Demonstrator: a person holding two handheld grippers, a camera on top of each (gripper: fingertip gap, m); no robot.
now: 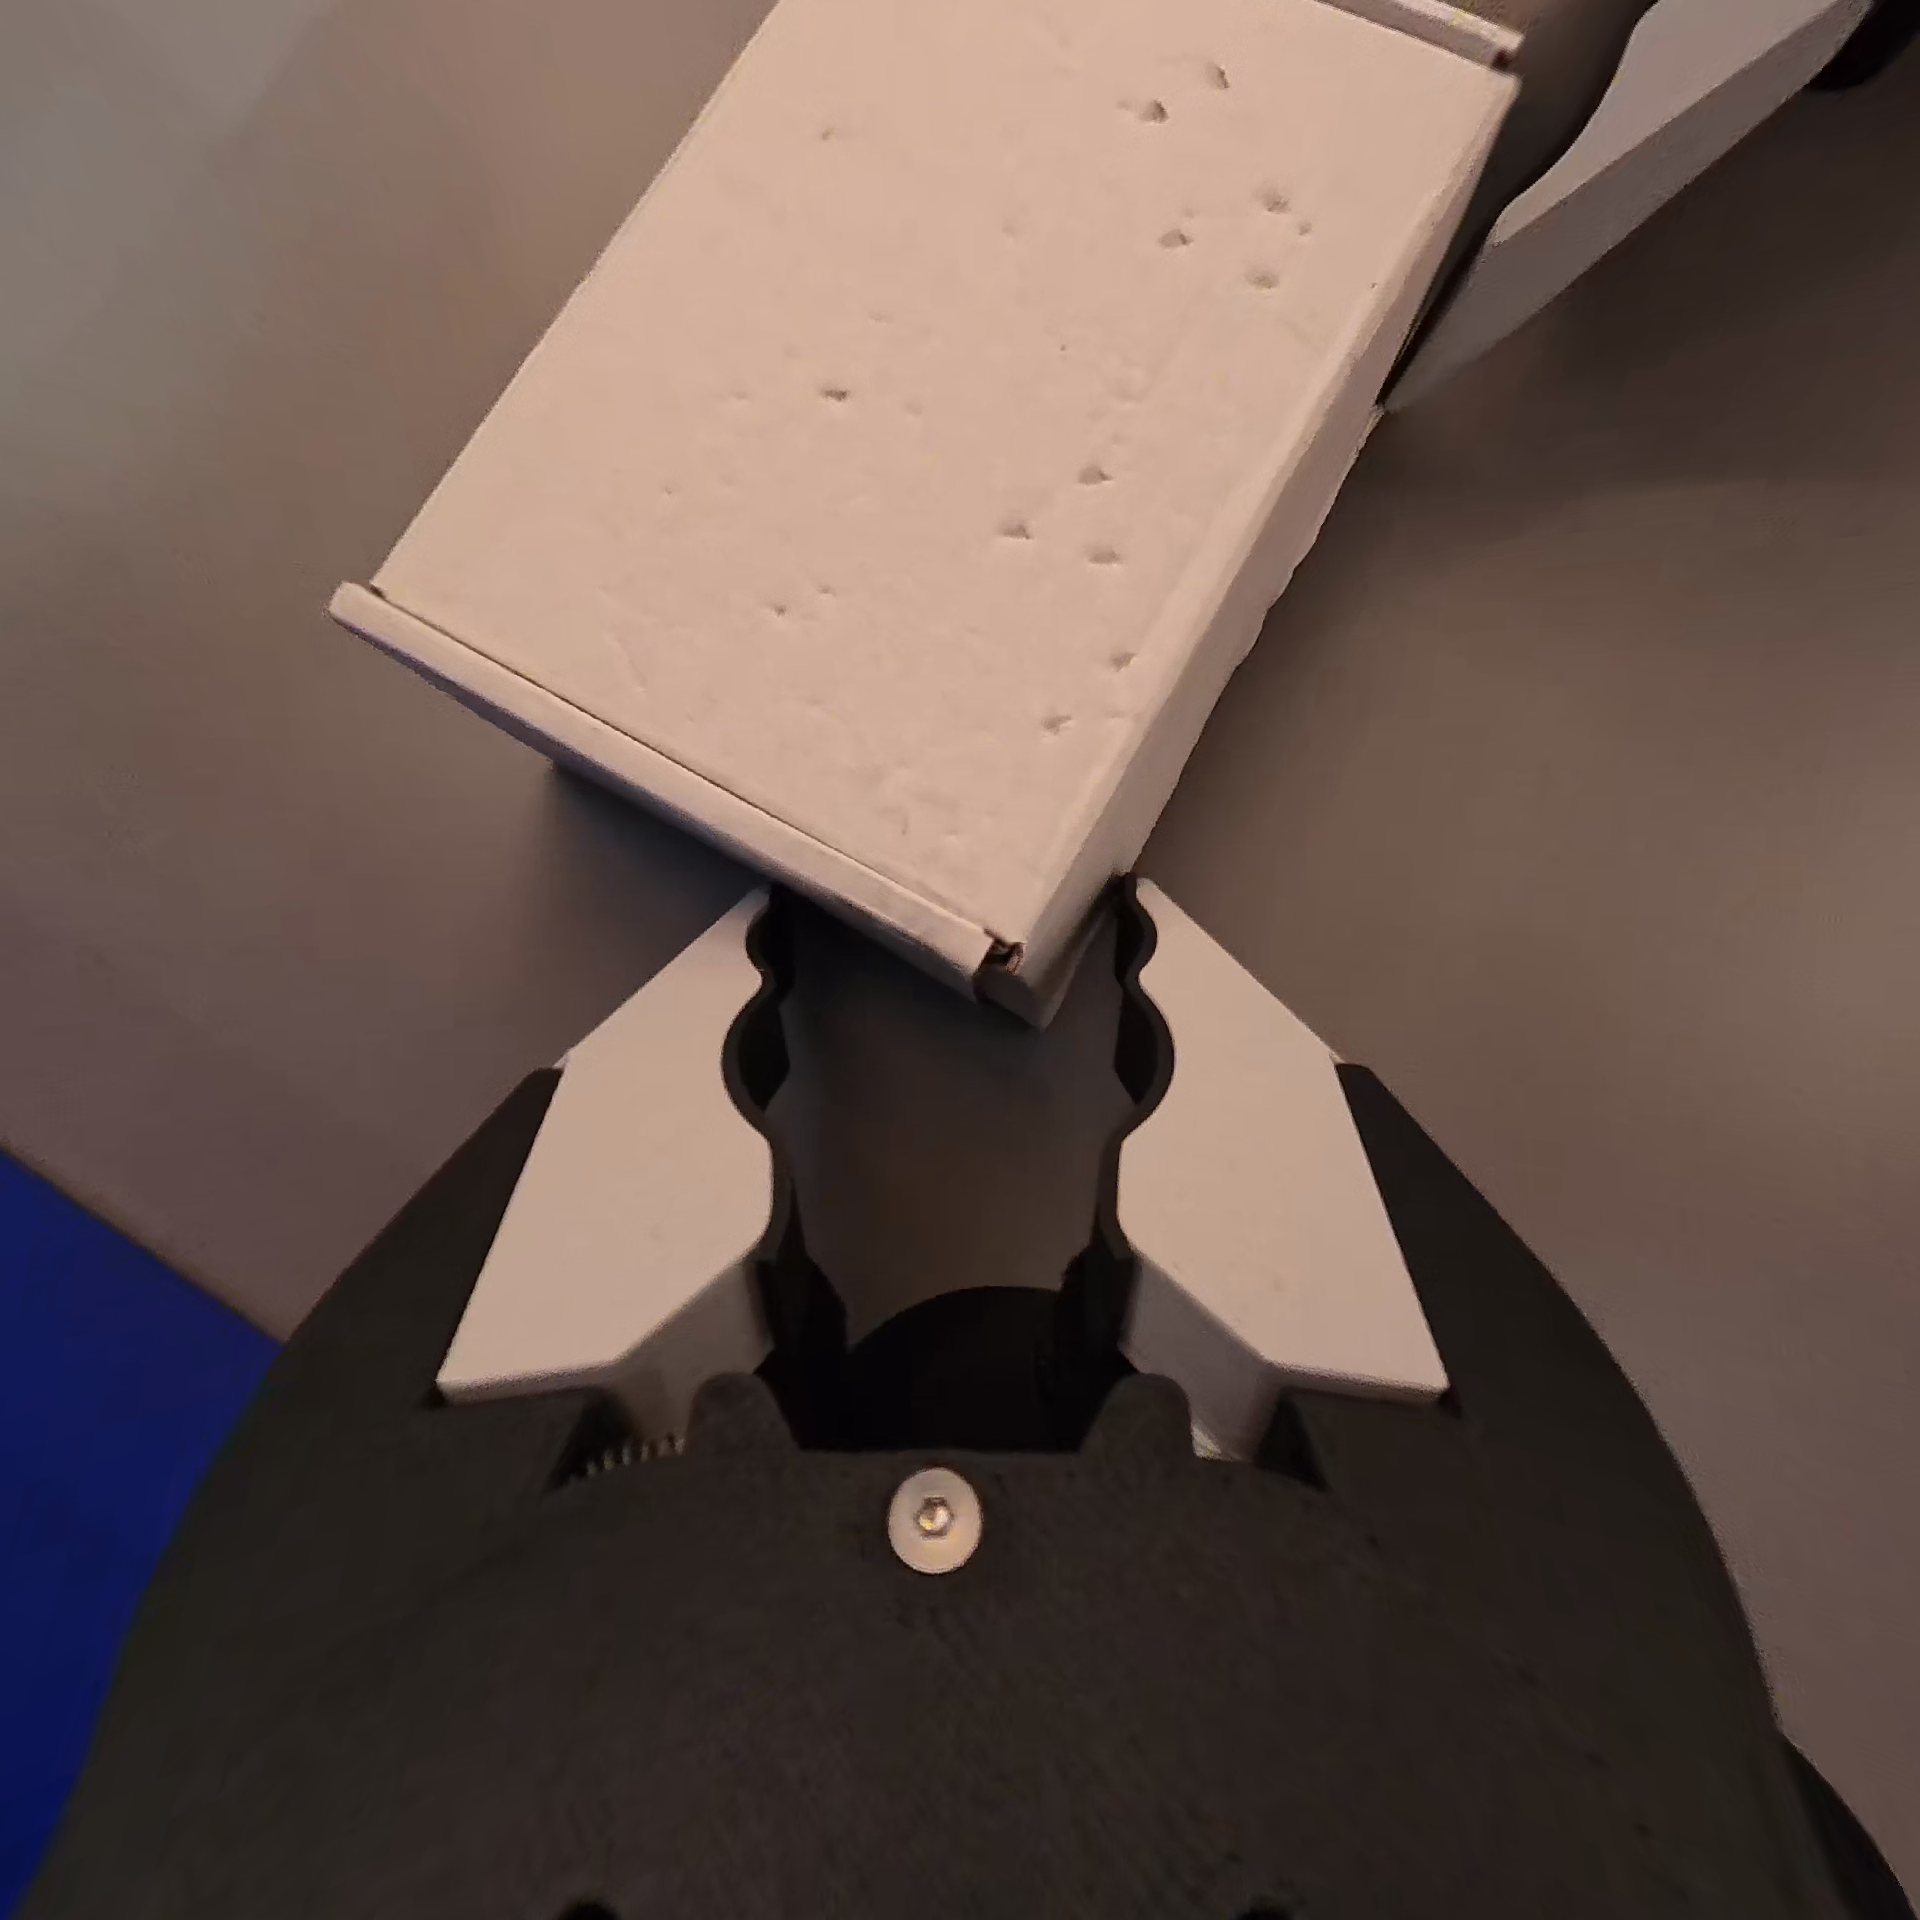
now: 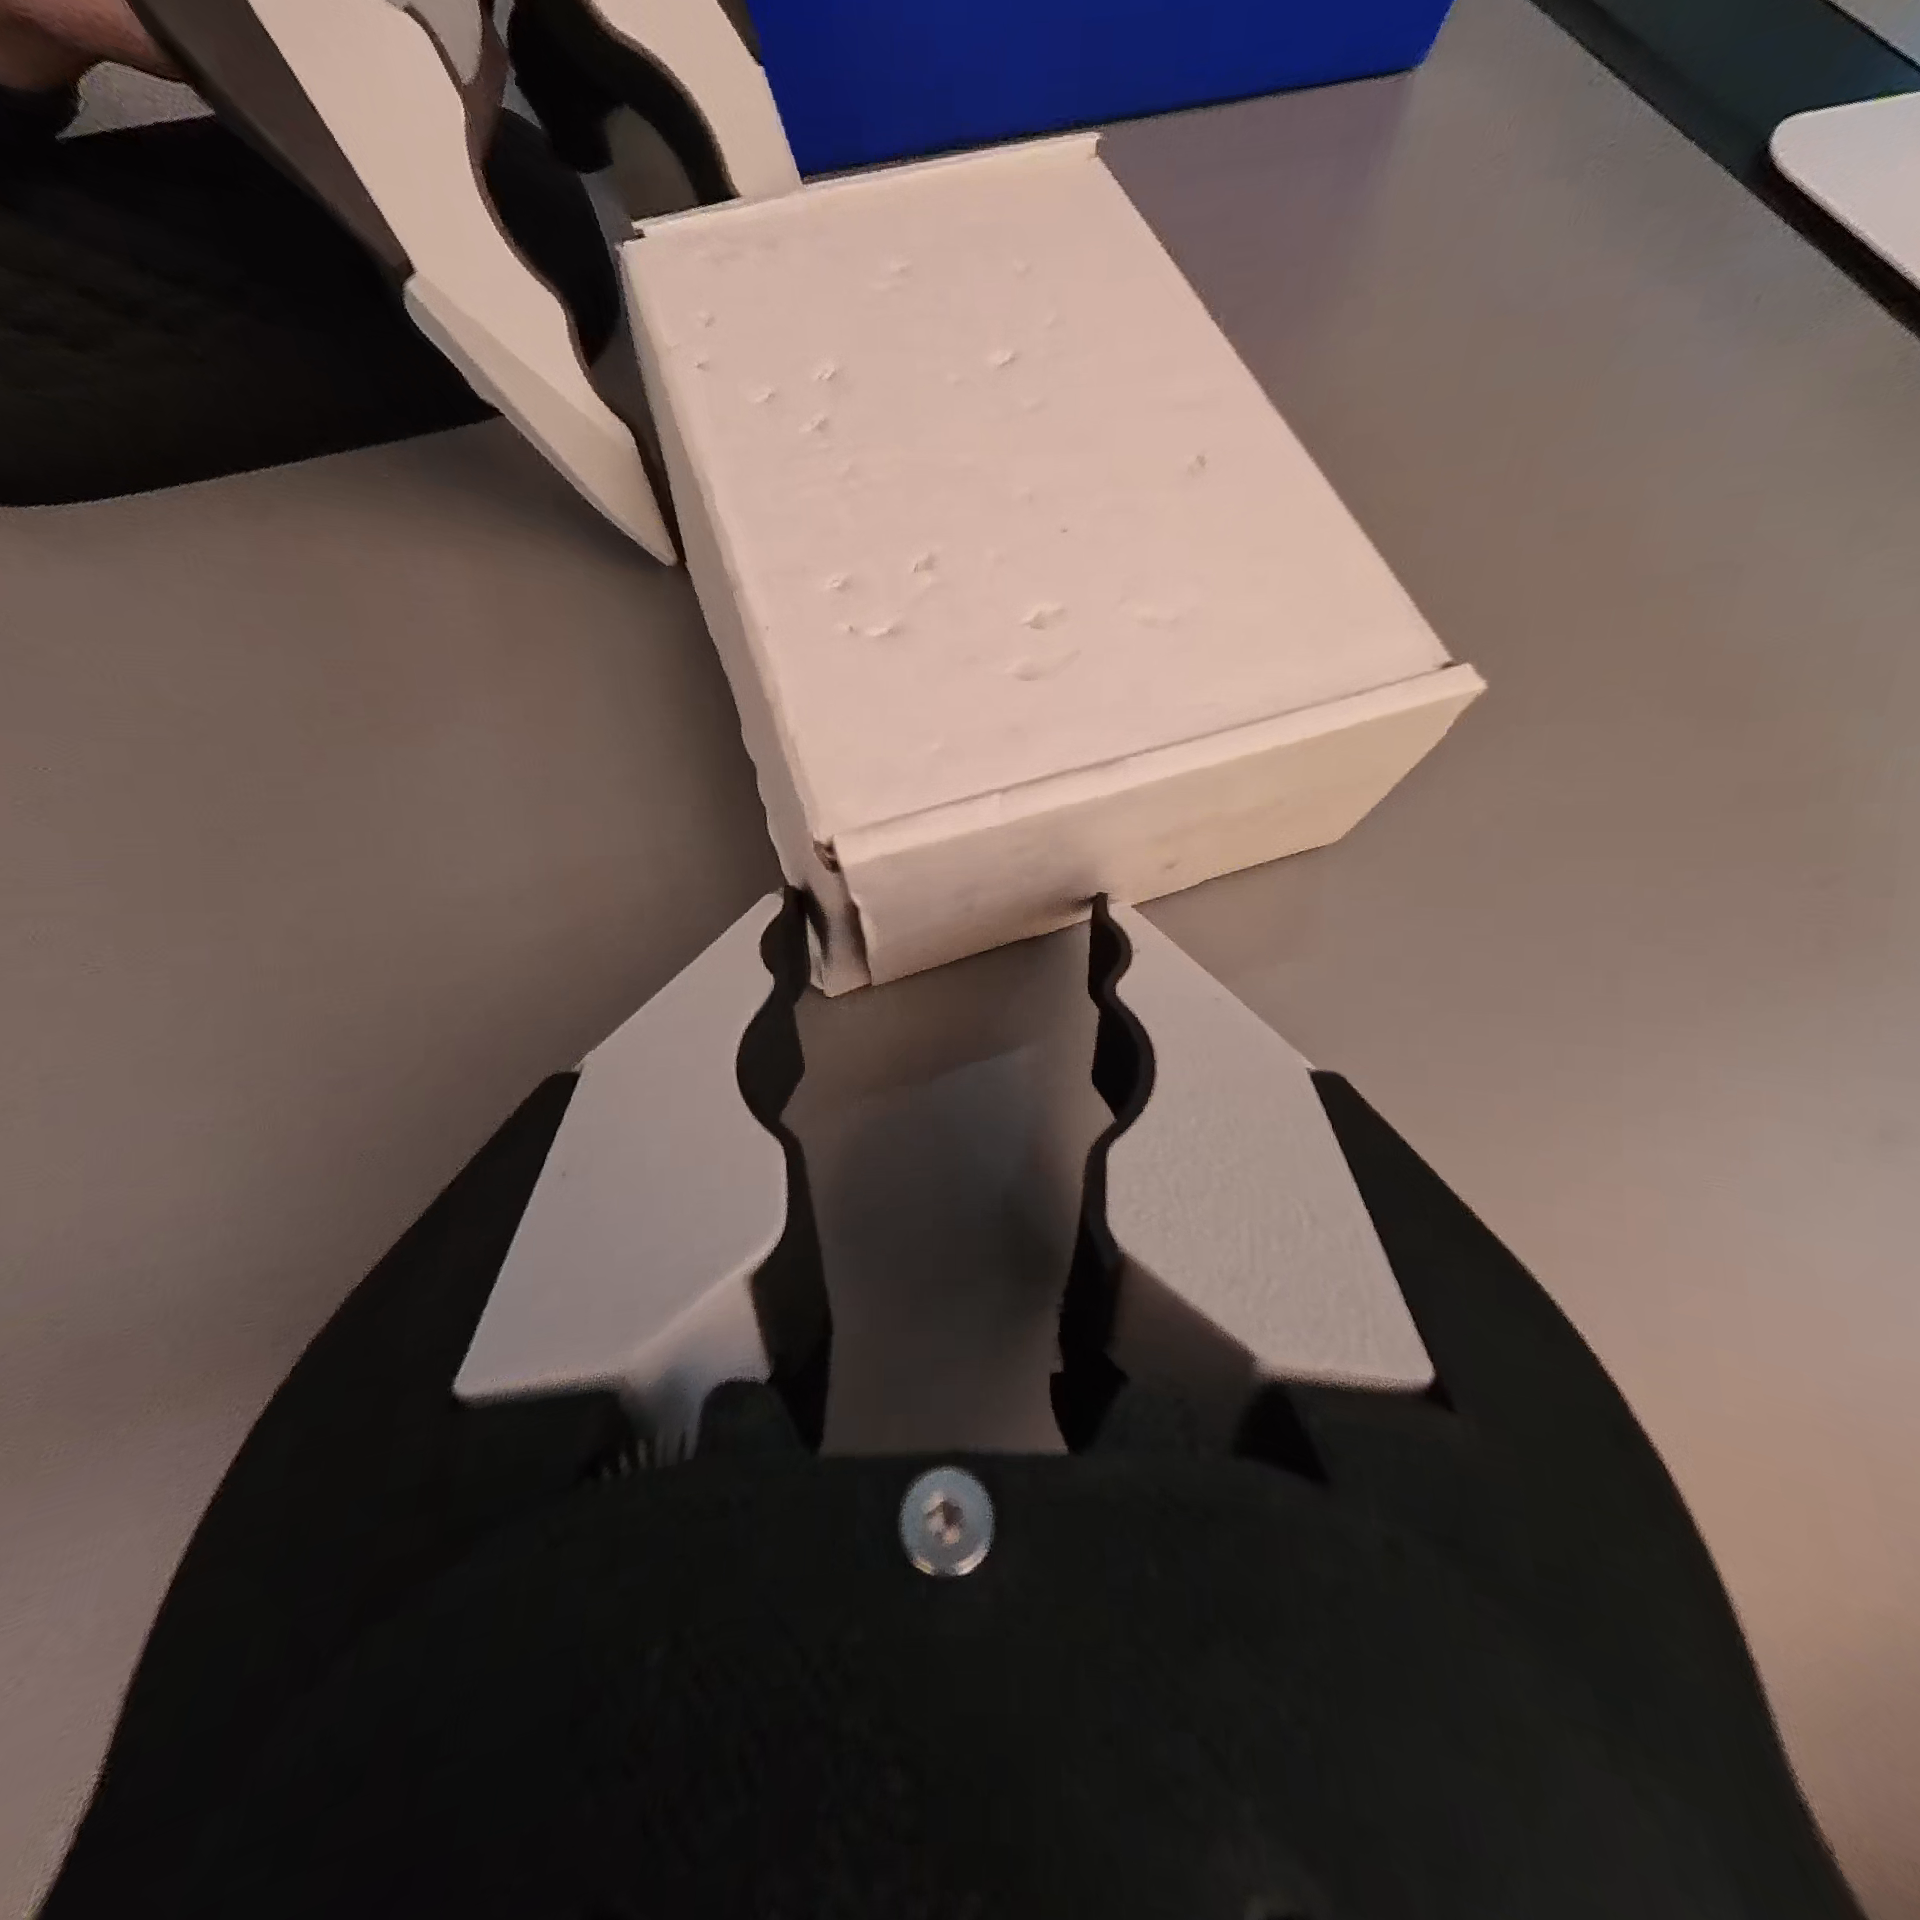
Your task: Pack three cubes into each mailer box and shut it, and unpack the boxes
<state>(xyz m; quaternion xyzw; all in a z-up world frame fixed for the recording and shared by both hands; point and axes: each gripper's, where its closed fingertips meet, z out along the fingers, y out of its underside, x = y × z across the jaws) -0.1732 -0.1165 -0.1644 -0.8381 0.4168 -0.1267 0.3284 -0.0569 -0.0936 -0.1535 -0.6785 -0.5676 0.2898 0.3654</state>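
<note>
Scalloped white fingers of left tool (image 1: 945,894) and right tool (image 2: 945,909), both parted, flanking opposite corners of dimpled, closed cardboard mailer box (image 2: 997,520) on smooth grey surface (image 2: 312,779); glossy blue bin (image 2: 1091,73) at 12 o'clock.

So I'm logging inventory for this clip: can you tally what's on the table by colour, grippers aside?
White: 1, a closed mailer box, with a second white thing cut off at the table's right edge, unidentifiable
Blue: 1, a blue box, partly out of frame
Cubes: 0 visible
Total: 3
</note>
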